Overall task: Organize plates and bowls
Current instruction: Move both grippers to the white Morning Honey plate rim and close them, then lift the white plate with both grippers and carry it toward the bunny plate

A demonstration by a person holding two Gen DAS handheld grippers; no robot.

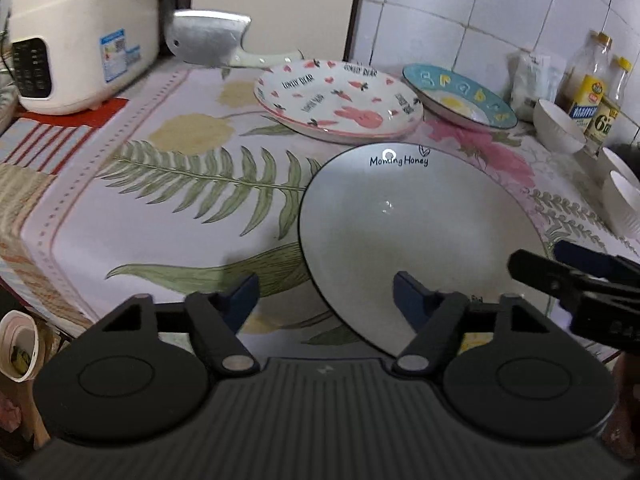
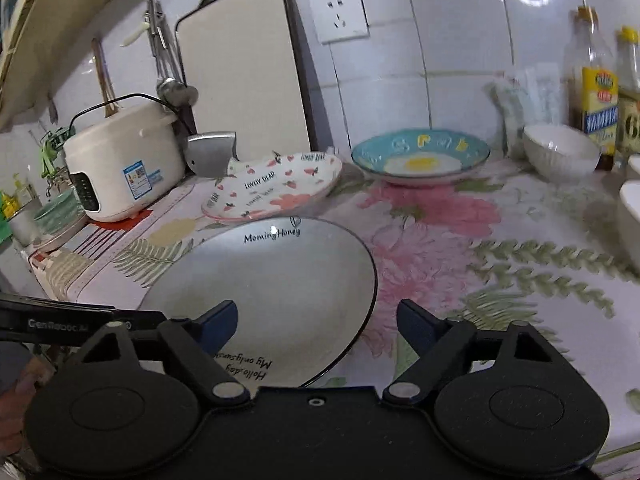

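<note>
A large pale plate with a dark rim and the words "Morning Honey" (image 1: 420, 232) (image 2: 280, 280) lies on the floral tablecloth nearest me. My left gripper (image 1: 326, 296) stands open, with the plate's left rim between its blue pads and untouched. My right gripper (image 2: 318, 320) is open too and straddles the plate's right rim. Behind lie a pink rabbit plate (image 1: 340, 100) (image 2: 276, 188) and a blue egg-pattern plate (image 1: 460, 96) (image 2: 420, 156). White bowls (image 1: 560, 128) (image 2: 560, 152) stand at the far right.
A white rice cooker (image 1: 80, 40) (image 2: 120, 164) and a cleaver (image 1: 208, 36) sit at the back left. A cutting board (image 2: 244, 72) leans on the tiled wall. Oil bottles (image 1: 592, 80) crowd the back right. The table drops off at the left, above a paper cup (image 1: 20, 344).
</note>
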